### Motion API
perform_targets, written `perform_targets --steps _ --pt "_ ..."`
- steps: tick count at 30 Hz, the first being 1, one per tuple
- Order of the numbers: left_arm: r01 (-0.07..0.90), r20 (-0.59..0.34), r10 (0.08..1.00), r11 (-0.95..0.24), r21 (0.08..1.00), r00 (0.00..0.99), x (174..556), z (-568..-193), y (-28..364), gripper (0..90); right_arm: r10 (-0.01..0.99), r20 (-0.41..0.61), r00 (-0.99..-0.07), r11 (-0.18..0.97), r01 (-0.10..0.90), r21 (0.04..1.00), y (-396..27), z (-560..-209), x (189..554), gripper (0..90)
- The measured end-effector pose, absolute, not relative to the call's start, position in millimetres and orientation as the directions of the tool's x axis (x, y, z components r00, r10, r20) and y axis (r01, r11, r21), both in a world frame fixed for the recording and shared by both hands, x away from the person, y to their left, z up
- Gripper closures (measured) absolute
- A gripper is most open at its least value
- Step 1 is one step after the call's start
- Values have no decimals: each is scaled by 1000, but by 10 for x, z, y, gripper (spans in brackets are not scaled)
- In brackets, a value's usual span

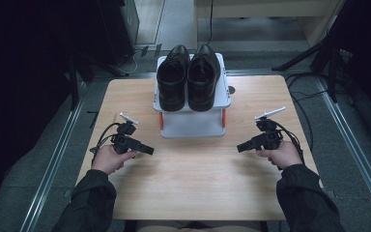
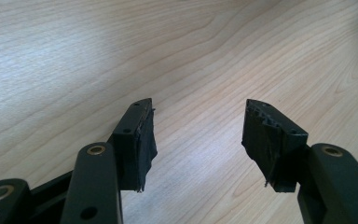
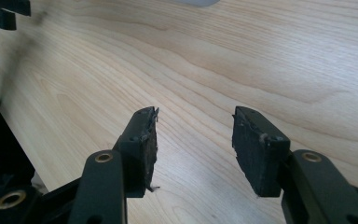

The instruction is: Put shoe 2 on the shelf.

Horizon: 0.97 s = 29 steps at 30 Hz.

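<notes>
Left tool: jaws spread, empty | right tool: jaws spread, empty | pair of black leather shoes atop white plastic rack, far desk edge | likely stiff, moderately heavy; grip heel collar.

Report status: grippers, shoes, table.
Left gripper open, empty; right gripper open, empty. Pair of black leather shoes on small white rack. Wooden table between bare.

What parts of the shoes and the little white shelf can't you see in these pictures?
- Shoe soles: high view, the black shoes rest on them.
- Lower level of the white rack: high view, covered by its top shelf.
- Rack in the right gripper view: just a white sliver, cut off by the top edge.
</notes>
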<state>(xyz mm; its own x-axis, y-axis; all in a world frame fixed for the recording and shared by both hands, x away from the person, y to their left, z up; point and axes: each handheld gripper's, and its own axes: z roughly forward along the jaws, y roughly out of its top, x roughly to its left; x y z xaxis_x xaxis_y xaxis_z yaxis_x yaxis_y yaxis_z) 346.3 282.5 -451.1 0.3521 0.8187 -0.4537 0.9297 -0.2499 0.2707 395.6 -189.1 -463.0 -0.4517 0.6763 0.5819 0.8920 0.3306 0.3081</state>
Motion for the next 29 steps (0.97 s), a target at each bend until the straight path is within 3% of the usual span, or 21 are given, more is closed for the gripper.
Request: perform_targets --steps 11,29 --pt "914 -431 820 -256 314 377 3442 -4479 2753 429 671 553 -493 374 870 321 -1785 -4742 3860 509" --pt "907 -405 818 -315 280 409 3440 -4578 2508 402 660 530 -533 450 845 289 -1661 -4873 3814 489"
